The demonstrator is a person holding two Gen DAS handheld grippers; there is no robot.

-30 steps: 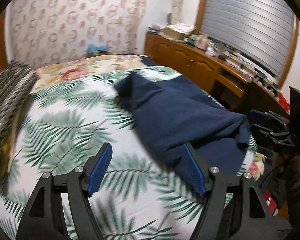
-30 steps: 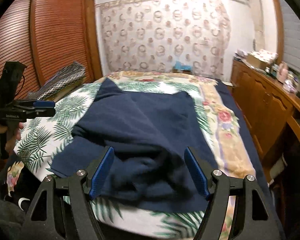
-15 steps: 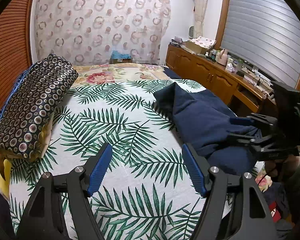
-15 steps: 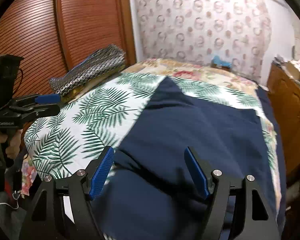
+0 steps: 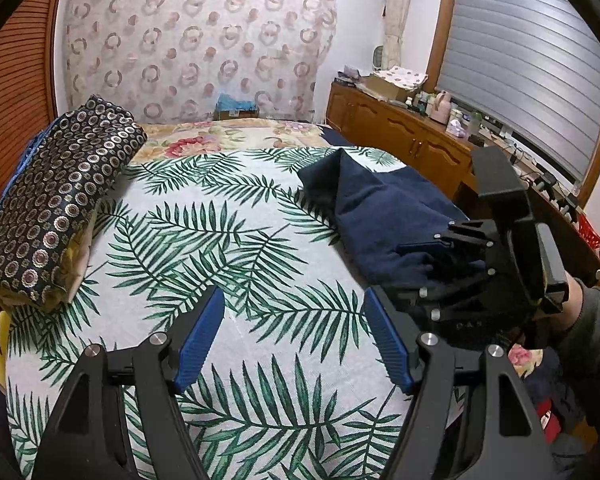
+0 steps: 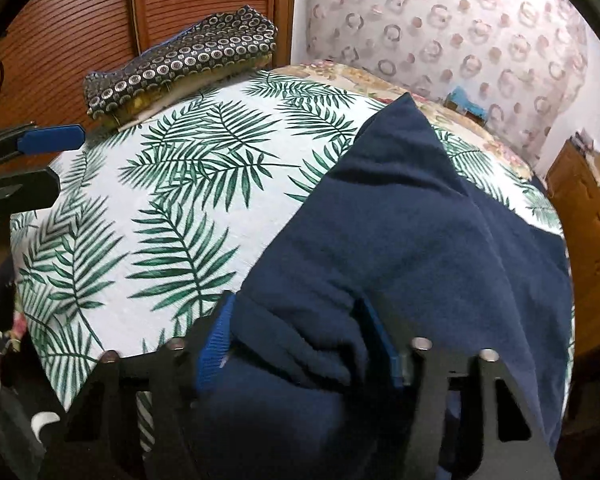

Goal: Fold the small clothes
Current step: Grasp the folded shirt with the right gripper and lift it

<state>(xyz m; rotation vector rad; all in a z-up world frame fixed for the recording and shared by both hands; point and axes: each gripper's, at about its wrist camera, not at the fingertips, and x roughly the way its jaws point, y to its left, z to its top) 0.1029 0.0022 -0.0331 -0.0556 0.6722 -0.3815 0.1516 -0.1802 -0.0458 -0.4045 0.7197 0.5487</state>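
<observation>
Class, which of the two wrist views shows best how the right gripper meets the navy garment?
The right wrist view: the navy garment bunches between the right gripper, whose blue fingers stand apart around a fold. The left wrist view shows that gripper only side-on at the garment's near edge, fingertips partly hidden.

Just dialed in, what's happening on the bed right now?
A person is folding a navy garment lying rumpled on the palm-leaf bedspread. The right gripper is down in the garment's near edge, fabric bunched between its fingers, which have a gap between them. The left gripper is open and empty, hovering over bare bedspread beside the garment. A folded circle-patterned cloth sits at the bed's left side.
</observation>
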